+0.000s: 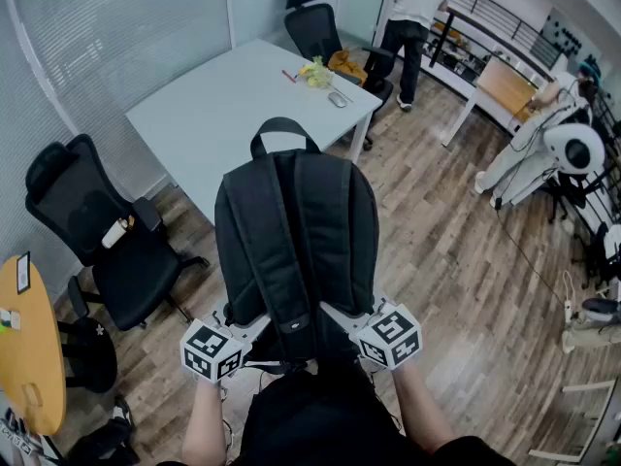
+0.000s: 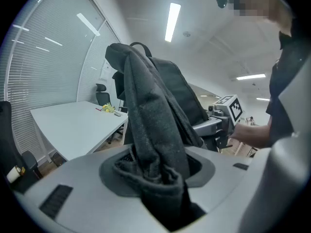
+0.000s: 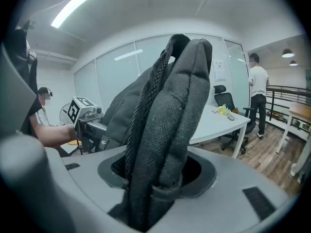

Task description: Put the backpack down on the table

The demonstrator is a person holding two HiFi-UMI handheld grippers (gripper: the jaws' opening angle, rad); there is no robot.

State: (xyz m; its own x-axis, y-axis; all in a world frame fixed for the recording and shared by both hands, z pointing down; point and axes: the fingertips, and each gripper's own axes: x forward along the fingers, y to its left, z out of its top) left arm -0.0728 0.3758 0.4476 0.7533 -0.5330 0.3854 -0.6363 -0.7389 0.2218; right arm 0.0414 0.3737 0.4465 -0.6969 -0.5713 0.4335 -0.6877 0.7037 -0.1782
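Between my two grippers the black backpack is held up in the air. It is upright, with the top handle up and the back panel and shoulder straps facing me. My left gripper has its jaws partly closed and pinched on a bunched fold of dark fabric at the pack's lower left edge. My right gripper is clamped the same way on padded, mesh-lined fabric at the lower right edge.

Ahead of both grippers, past the pack, stands the white table. The pack is clear of the table and hangs over the wooden floor.

A small tag on a strap, left of my right gripper's jaws, carries a pale mark that I cannot read. The marker cubes show only black-and-white squares and no lettering.
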